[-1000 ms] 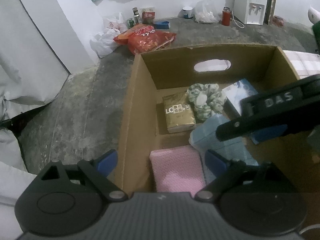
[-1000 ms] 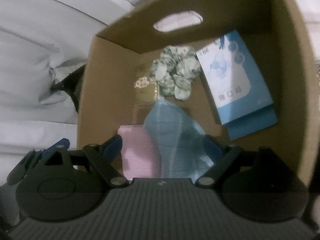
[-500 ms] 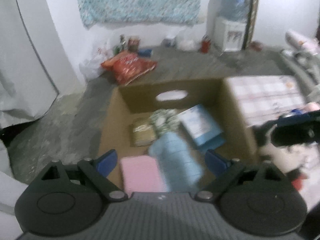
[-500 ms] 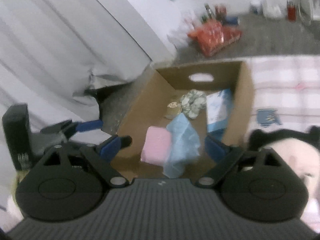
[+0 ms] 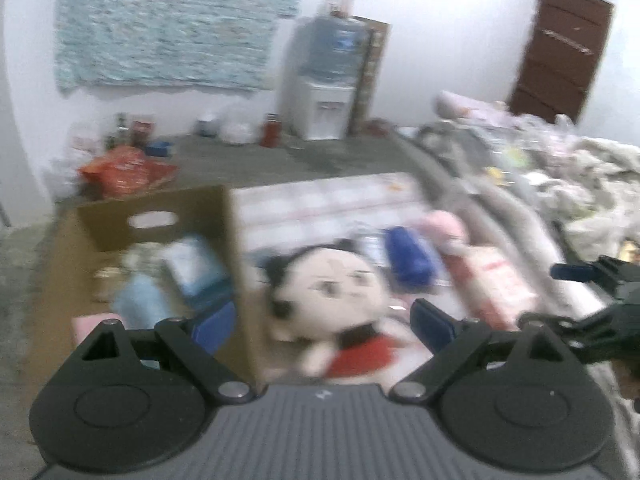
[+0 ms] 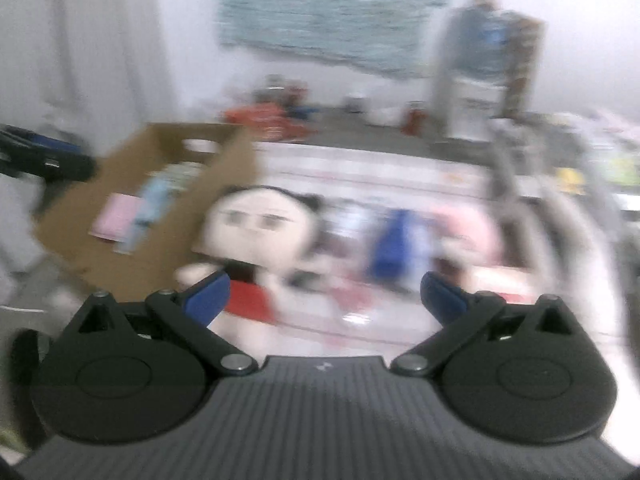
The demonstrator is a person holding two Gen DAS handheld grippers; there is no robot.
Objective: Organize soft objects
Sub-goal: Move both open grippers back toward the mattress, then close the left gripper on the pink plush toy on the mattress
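Checked bedding (image 5: pixel 328 204) carries the loose things. Both grippers, right gripper (image 6: pixel 324 296) and left gripper (image 5: pixel 322 322), have jaws spread wide and empty; the right's have just been opening. Straight ahead of both lies the plush doll (image 6: pixel 256 236), just beside the cardboard box (image 6: pixel 120 152), head toward the far wall, blue pouch (image 6: pixel 394 244) beyond the doll.

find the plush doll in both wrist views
Left wrist view: the plush doll lies at centre, just right of the cardboard box.
Right wrist view: the plush doll lies left of centre, again right of the cardboard box.
Shared landmark: the water dispenser at the back wall.
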